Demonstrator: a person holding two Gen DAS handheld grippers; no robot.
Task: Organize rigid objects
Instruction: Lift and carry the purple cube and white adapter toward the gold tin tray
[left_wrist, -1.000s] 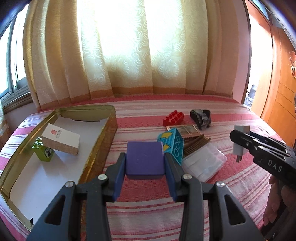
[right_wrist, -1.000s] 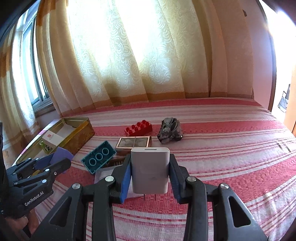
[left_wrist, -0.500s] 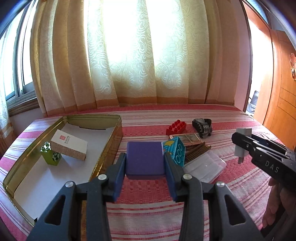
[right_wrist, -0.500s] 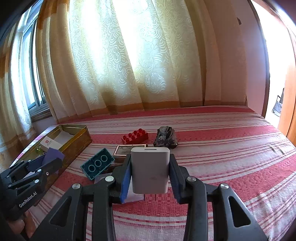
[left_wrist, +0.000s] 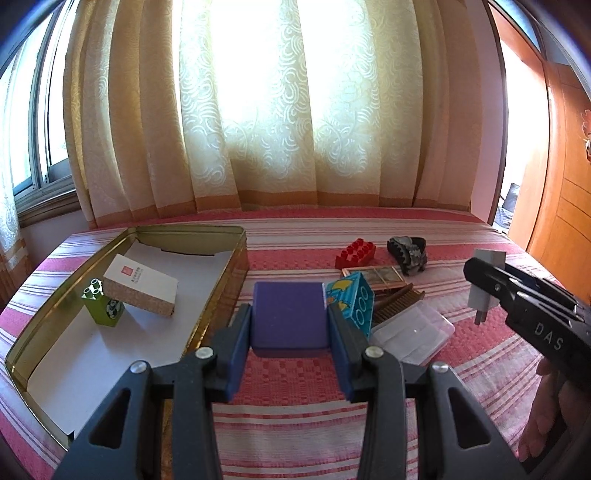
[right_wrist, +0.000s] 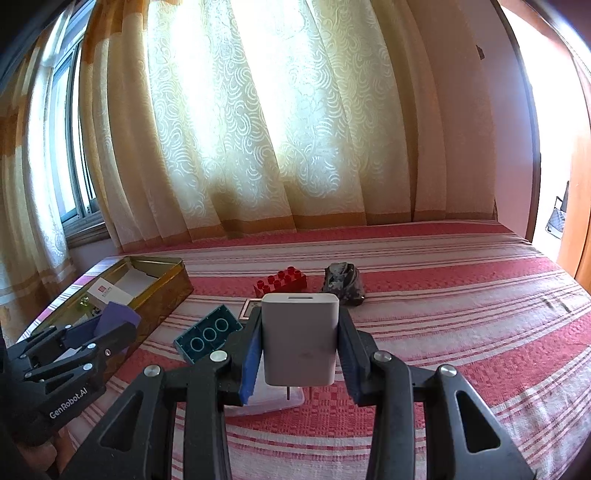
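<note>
Both Grippers Loaded Above the Striped Bed

Broadly, the striped bedspread carries a gold tin at left. Beside it, the left gripper clamps a purple block. Further right, the right gripper pinches a white charger, both aloft.

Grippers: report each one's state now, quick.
Left gripper: shut on the purple block.
Right gripper: shut on the white charger.

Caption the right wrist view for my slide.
Right tool holds a white charger above a striped bedspread scattered with toys.
</note>
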